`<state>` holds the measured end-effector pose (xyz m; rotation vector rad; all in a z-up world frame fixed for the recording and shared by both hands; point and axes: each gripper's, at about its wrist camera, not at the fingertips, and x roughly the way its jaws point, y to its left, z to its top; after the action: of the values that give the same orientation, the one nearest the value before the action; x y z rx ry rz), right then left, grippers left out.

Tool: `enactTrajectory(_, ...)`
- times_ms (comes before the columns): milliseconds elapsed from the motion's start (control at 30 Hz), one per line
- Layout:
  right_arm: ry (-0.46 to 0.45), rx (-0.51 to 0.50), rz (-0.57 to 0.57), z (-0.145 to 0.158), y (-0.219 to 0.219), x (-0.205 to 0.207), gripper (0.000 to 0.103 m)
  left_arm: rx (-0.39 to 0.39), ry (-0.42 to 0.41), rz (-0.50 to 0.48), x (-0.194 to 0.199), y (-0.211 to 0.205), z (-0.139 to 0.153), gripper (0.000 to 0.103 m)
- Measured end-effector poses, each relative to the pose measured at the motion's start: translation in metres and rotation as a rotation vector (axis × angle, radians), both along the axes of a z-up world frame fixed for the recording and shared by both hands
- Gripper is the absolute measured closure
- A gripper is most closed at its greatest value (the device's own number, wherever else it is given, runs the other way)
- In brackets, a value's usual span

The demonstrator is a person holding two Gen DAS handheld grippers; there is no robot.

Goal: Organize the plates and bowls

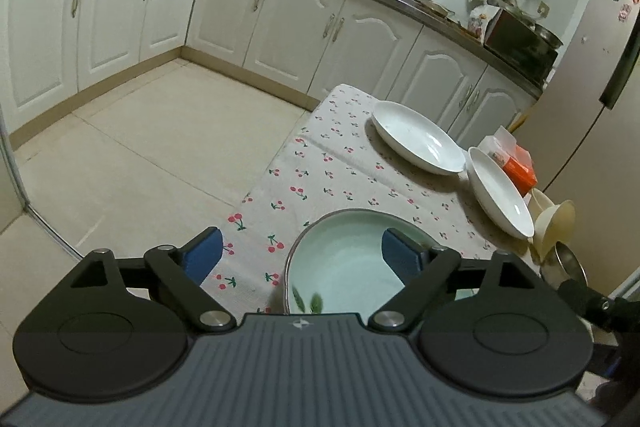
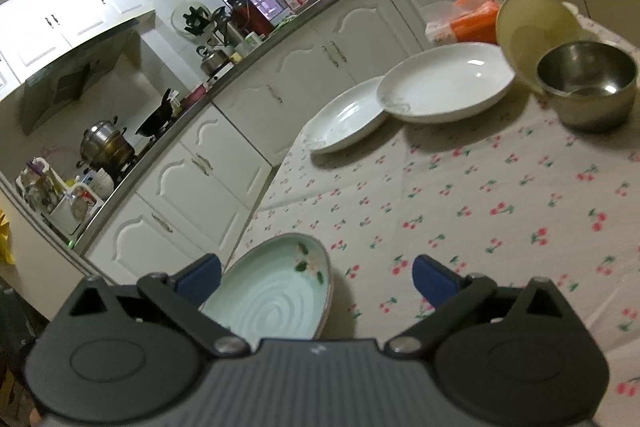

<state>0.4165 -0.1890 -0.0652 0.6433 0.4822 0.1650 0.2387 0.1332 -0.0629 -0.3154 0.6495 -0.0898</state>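
A pale green dish (image 1: 344,267) with a painted flower lies on the cherry-print tablecloth (image 1: 340,155) at the near edge. My left gripper (image 1: 302,253) is open just above it. One blue pad hangs over the dish's hollow and the other off its left side, neither touching. In the right wrist view the same green dish (image 2: 272,295) sits under the left half of my right gripper (image 2: 316,279), which is open and holds nothing. Two white plates (image 1: 418,143) (image 1: 500,193) lie at the far side, overlapping (image 2: 348,121) (image 2: 448,83). A cream bowl (image 2: 536,31) leans on a steel bowl (image 2: 588,83).
An orange tissue pack (image 2: 468,19) lies behind the plates by the table's far edge. White kitchen cabinets (image 1: 260,19) run along the walls beyond a tiled floor (image 1: 140,155). A fridge (image 1: 592,75) stands right of the table. Bare tablecloth (image 2: 480,207) spreads between the green dish and the white plates.
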Motion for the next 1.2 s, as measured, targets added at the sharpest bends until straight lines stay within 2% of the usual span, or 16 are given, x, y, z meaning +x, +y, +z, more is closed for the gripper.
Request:
enactTrajectory(100, 0.007, -0.022, -0.019, 0.003, -0.005, -0.006, 0.001, 0.024, 0.004, -0.009, -0.003, -0.004, 0.009, 0.000)
enactTrajectory(400, -0.006, -0.050, -0.076, 0.006, -0.028, -0.022, 0.001, 0.026, -0.004, -0.071, -0.016, -0.026, 0.030, 0.000)
enactTrajectory(500, -0.017, -0.106, -0.099, 0.011, -0.032, -0.028, 0.001, -0.005, -0.036, -0.089, -0.020, -0.035, 0.034, 0.000)
enactTrajectory(600, -0.043, -0.154, -0.114, 0.012, -0.037, -0.035, 0.001, -0.038, -0.093, -0.062, -0.028, -0.041, 0.036, 0.000)
enactTrajectory(800, -0.048, -0.231, -0.135, -0.001, -0.040, -0.049, 0.001, -0.123, -0.111, -0.057, -0.046, -0.047, 0.032, 0.000)
enactTrajectory(967, -0.042, -0.261, -0.127, -0.001, -0.045, -0.058, 0.001, -0.046, -0.129, -0.091, -0.054, -0.054, 0.041, 0.000)
enactTrajectory(1067, -0.054, -0.223, -0.102, 0.012, -0.054, -0.058, 0.001, 0.001, -0.140, -0.125, -0.047, -0.068, 0.049, 0.000)
enactTrajectory(1200, -0.078, -0.197, -0.089, 0.038, -0.069, -0.048, 0.001, 0.004, -0.138, -0.209, -0.031, -0.094, 0.059, 0.000)
